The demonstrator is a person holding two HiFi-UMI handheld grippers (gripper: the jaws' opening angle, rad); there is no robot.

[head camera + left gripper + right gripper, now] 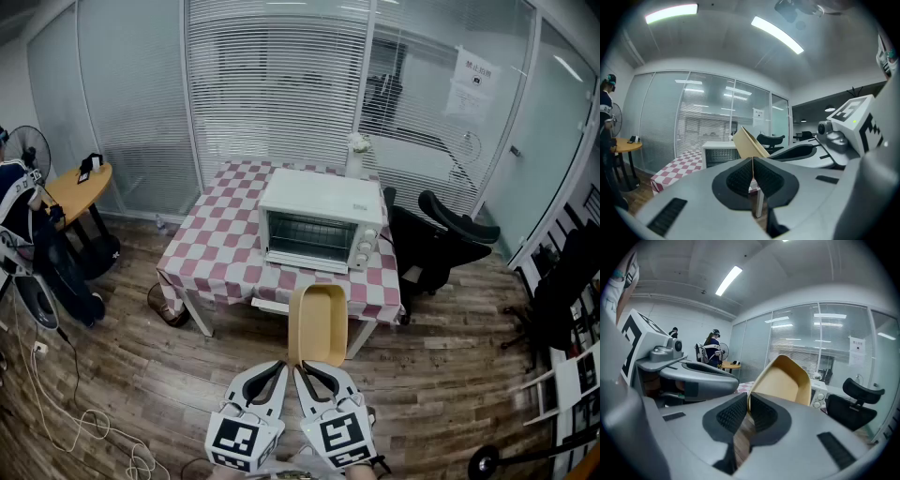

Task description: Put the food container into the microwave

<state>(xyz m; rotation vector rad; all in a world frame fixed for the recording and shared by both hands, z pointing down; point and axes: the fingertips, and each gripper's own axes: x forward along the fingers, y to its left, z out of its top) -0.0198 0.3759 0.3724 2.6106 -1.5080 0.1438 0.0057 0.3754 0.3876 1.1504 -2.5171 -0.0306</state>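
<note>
I have the right gripper (749, 404) clamped on the food container (318, 323): its fingers (732, 416) pinch the near rim of the tan tub, which sticks out ahead of them, open side up and tilted. The container hangs in the air over the wooden floor (178, 375), just short of the front edge of the desk (220, 253) with the checked cloth. The left gripper (753, 164) sits right beside the right one, and its fingers (739, 179) are pressed together with nothing between them. The white microwave (322, 220) stands on the desk straight ahead of the container, its glass door shut. A black office chair (441, 239) stands to the right of the desk.
</note>
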